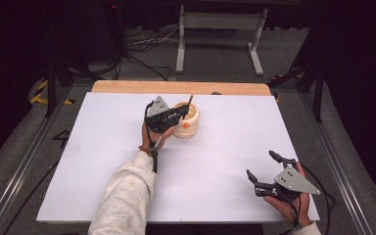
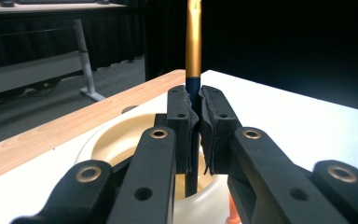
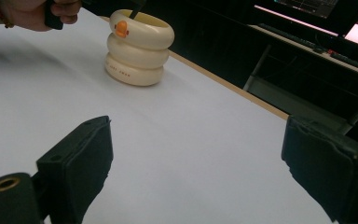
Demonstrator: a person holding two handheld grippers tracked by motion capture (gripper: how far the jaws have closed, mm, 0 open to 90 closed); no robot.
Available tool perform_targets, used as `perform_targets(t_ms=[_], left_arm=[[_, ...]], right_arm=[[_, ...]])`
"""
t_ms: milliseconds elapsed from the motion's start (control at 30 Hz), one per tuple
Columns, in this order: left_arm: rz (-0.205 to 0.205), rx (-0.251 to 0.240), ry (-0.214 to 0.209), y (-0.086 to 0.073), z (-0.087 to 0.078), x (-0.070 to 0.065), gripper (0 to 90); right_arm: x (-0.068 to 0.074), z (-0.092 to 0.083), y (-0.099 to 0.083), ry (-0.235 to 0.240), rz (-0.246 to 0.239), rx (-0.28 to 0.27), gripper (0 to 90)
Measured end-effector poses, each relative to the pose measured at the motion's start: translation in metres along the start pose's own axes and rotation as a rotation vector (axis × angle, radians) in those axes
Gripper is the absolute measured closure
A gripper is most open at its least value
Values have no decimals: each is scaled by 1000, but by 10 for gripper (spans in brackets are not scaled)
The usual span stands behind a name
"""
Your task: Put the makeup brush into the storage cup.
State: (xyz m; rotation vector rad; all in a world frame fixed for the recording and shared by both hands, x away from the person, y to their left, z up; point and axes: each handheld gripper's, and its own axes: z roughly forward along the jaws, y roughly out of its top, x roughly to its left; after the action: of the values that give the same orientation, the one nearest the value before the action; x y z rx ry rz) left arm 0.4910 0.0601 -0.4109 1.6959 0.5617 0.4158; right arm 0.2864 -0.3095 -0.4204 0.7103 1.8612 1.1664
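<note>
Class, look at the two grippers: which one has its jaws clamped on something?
The left gripper, over the cream holder, pinches a pen. The right gripper stands open.

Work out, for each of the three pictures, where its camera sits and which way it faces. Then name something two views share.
High view: above the table, facing forward and down; shows both forearms, left hand-held gripper, right hand-held gripper.
Left gripper view: rides the left hand-held gripper, looking along its jaws, shut on a pen standing in the cream holder.
Right gripper view: rides the right hand-held gripper, looking across the table between open jaws; the person's left hand shows.
Shared: the cream holder appears in all three.
</note>
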Motion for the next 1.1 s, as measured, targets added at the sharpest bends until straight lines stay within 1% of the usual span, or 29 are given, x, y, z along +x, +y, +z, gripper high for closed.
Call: perform_targets(t_ms=[200, 233, 467, 533, 667, 833, 967, 1033, 1100], left_arm=[[0, -1, 1, 2, 0, -2, 831], [9, 5, 8, 2, 1, -2, 831], [16, 9, 15, 4, 0, -3, 830], [17, 6, 14, 4, 1, -3, 830], [18, 14, 10, 5, 1, -3, 830], [24, 16, 16, 5, 1, -4, 828], [25, 15, 22, 6, 0, -3, 819], [21, 15, 23, 6, 0, -3, 796], [28, 15, 31, 7, -1, -3, 783]], right_arm=[[0, 0, 0, 1, 1, 2, 97], [0, 0, 0, 2, -2, -2, 97], [0, 0, 0, 1, -2, -1, 97], [0, 0, 0, 1, -1, 0, 97], [0, 0, 0, 2, -1, 1, 97], [0, 0, 0, 4, -2, 0, 97], [0, 0, 0, 5, -2, 4, 97], [0, 0, 0, 6, -3, 3, 97], [0, 0, 0, 6, -3, 1, 97]])
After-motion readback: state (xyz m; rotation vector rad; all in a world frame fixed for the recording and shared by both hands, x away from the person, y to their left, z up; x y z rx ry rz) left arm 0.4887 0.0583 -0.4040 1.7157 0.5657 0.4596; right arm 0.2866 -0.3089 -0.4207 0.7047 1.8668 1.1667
